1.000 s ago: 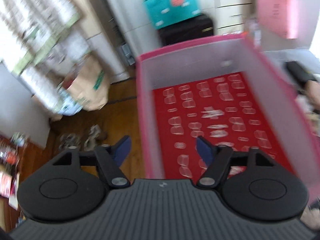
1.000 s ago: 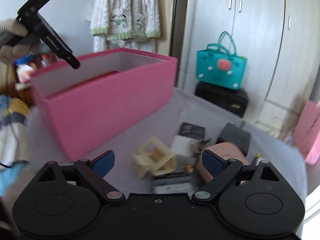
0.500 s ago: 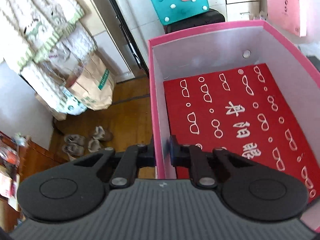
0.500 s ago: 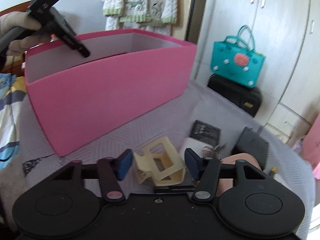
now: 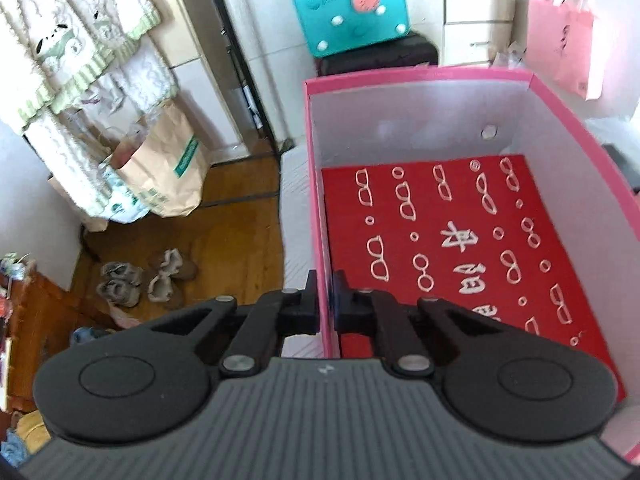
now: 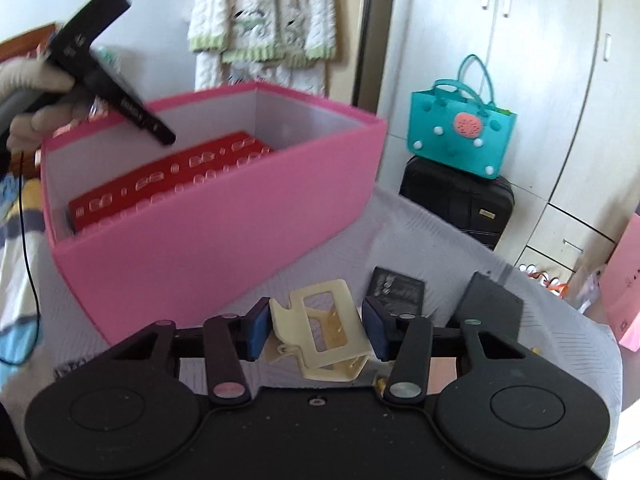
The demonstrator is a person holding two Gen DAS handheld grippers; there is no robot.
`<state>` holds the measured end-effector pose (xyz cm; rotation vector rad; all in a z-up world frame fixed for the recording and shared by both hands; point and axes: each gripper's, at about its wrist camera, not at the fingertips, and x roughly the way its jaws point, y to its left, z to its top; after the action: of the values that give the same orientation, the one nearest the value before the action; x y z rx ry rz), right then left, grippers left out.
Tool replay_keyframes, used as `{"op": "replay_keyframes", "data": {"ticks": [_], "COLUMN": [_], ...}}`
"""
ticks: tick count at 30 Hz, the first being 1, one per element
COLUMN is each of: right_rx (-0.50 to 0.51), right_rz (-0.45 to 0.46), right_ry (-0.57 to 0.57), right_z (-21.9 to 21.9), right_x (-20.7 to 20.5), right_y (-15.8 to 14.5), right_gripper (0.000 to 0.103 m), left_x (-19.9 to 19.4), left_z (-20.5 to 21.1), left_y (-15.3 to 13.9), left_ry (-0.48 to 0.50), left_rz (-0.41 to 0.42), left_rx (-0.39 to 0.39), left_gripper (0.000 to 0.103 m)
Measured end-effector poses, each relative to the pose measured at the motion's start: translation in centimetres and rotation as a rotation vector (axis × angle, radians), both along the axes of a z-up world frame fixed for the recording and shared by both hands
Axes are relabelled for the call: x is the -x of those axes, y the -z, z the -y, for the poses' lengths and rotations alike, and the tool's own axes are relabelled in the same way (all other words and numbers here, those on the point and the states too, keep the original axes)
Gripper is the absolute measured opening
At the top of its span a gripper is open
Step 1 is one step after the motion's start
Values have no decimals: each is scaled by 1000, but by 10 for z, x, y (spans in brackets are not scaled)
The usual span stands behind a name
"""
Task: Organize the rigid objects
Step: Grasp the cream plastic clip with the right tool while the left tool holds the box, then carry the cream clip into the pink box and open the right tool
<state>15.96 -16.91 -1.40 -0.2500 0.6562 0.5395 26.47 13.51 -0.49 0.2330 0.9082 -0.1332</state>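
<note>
The left gripper [image 5: 326, 304] is seen with its jaws closed on the left wall of the pink box [image 5: 318, 216], one jaw outside the wall and one inside. Ahead of these jaws, on the floor of the box, a red case [image 5: 448, 240] printed with white glasses is laid flat.

In the right wrist view, the cream hair clip [image 6: 320, 336] is found between the jaws of the right gripper [image 6: 316, 332], which are closing; both blue pads [image 6: 258, 332] are set against the clip's sides, and the clip is seen tilted. Just beyond the jaws and to their right, a small black packet [image 6: 396, 290] and a black box [image 6: 490, 306] are laid on the grey cloth [image 6: 420, 240]. Beyond the jaws and to their left, the pink box is seen, with the left gripper held at its far wall by a gloved hand [image 6: 30, 92].
</note>
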Motion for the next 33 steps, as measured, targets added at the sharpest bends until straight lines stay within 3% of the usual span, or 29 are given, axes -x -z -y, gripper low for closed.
{"op": "replay_keyframes", "data": {"ticks": [9, 13, 18, 22, 26, 33], "right_rx": [-130, -227, -322, -303, -272, -214], "right_rz": [94, -12, -179, -286, -410, -513], "right_ry": [67, 40, -46, -36, 21, 89], "right_z": [12, 0, -42, -87, -121, -155], "right_x": [-8, -34, -75, -114, -155, -189], "right_y": [-66, -89, -98, -87, -62, -15], "right_gripper": [54, 54, 54, 54, 54, 54], "left_x": [-2, -3, 3, 11, 12, 14], "left_z": [6, 5, 10, 10, 10, 10], "left_y": [11, 9, 10, 5, 4, 4], "left_ry": [2, -24, -52, -71, -80, -53], "left_rz": [-4, -16, 12, 46, 76, 121], "left_rx": [29, 59, 70, 120, 115, 128], "left_gripper": [4, 3, 3, 3, 3, 2]}}
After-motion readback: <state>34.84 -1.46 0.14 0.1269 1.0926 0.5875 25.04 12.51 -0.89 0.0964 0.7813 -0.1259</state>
